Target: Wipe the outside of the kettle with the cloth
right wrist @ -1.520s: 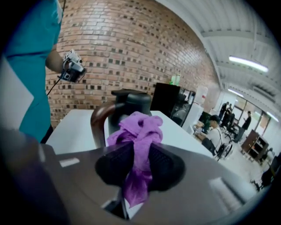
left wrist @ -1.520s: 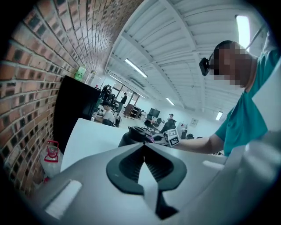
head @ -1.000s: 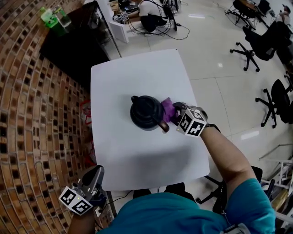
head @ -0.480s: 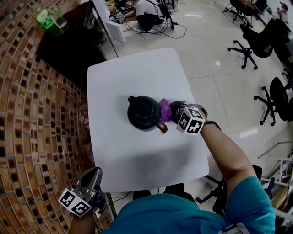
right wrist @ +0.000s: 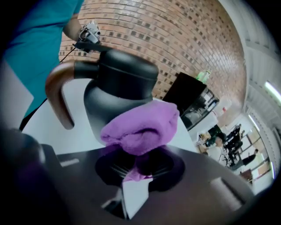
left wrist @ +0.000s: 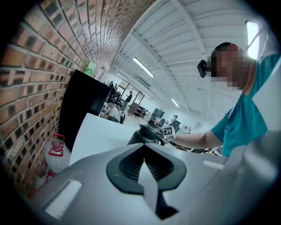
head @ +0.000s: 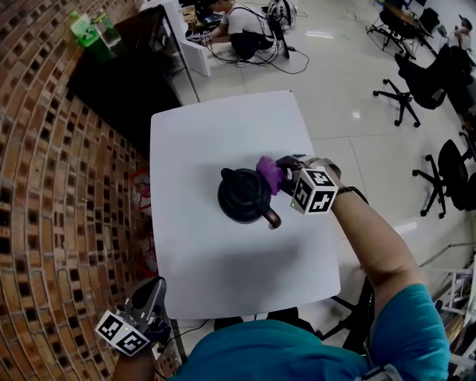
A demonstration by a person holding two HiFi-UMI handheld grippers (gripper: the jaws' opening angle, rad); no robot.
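Right gripper view: right gripper (right wrist: 134, 170) pinches cloth (right wrist: 141, 127) against kettle (right wrist: 118, 88); left gripper (left wrist: 143, 147) closed.

Right gripper (head: 280, 177) slid cloth (head: 267, 172) round kettle (head: 242, 196) wall, farther from handle (head: 273, 219).

We see a white table (head: 223, 260) beside a brick wall (head: 52, 186), and at its far end a black cabinet (head: 123, 85) bearing bottles (head: 88, 31). On the glossy floor (head: 357, 134) we find black office chairs (head: 413, 71) and a person (head: 242, 18) sitting among cables (head: 286, 56).
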